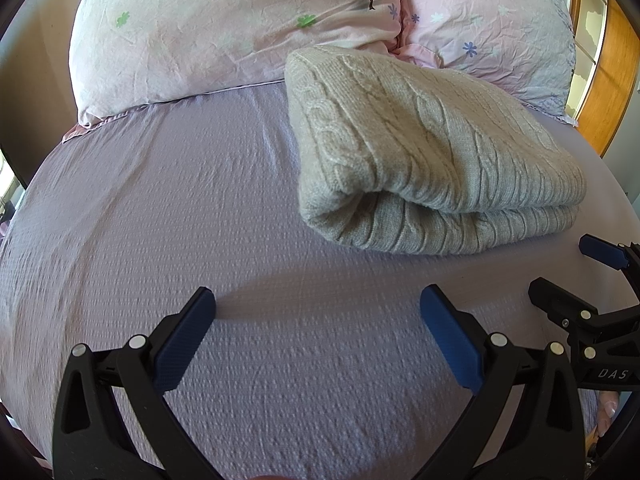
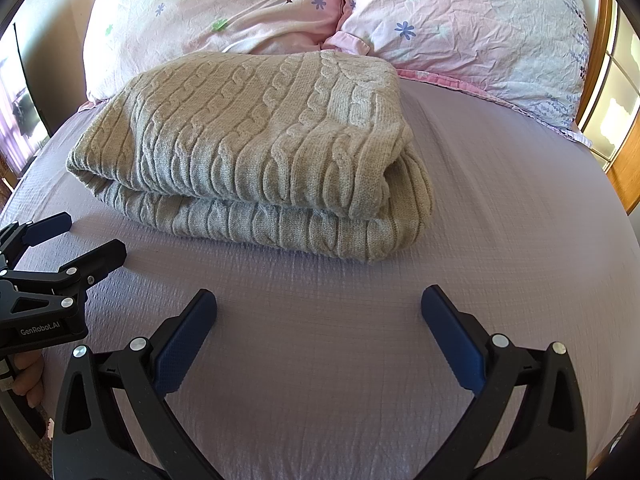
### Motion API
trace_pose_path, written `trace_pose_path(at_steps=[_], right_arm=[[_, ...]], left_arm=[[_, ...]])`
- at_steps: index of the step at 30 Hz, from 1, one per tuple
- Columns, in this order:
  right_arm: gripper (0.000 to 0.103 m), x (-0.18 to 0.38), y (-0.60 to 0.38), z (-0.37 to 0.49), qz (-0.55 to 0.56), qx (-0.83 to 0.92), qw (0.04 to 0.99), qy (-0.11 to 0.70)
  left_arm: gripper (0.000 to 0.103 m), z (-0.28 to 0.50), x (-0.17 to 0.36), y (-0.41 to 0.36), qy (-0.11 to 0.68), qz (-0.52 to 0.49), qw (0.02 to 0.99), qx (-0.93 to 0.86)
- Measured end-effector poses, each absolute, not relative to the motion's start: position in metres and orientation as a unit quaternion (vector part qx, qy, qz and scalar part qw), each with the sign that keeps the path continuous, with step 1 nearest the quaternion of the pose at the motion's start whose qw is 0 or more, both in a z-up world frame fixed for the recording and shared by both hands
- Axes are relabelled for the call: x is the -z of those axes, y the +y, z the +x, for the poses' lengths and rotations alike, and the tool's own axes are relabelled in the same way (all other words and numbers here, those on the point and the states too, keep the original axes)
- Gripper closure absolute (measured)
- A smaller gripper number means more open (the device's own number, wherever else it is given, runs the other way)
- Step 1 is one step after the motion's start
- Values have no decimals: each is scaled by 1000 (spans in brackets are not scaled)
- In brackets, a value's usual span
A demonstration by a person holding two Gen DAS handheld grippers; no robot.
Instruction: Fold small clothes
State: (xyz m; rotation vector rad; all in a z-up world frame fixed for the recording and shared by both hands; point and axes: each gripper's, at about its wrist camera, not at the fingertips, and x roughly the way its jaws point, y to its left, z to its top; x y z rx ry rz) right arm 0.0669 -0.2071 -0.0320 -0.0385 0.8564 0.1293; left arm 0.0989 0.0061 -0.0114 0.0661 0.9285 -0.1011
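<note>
A beige cable-knit sweater [image 1: 420,152] lies folded in a thick bundle on the lilac bed sheet [image 1: 160,220]; it also shows in the right wrist view [image 2: 256,148]. My left gripper [image 1: 318,308] is open and empty, hovering over bare sheet in front of and left of the sweater. My right gripper [image 2: 319,308] is open and empty, just in front of the sweater's near folded edge. The right gripper also shows at the right edge of the left wrist view [image 1: 568,268], and the left gripper at the left edge of the right wrist view [image 2: 92,236], both open.
Two pink floral pillows [image 1: 224,28] [image 1: 488,20] lie behind the sweater at the head of the bed; they show in the right wrist view too [image 2: 208,12] [image 2: 472,24]. A wooden frame [image 1: 612,80] stands at the far right.
</note>
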Motion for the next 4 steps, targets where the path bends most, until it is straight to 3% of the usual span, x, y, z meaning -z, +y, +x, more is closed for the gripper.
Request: trace_pose_path(at_steps=[4], right_arm=[[1, 32, -207, 67, -19, -63, 908, 415]], left_arm=[[2, 99, 11, 6, 448, 32, 892, 49]])
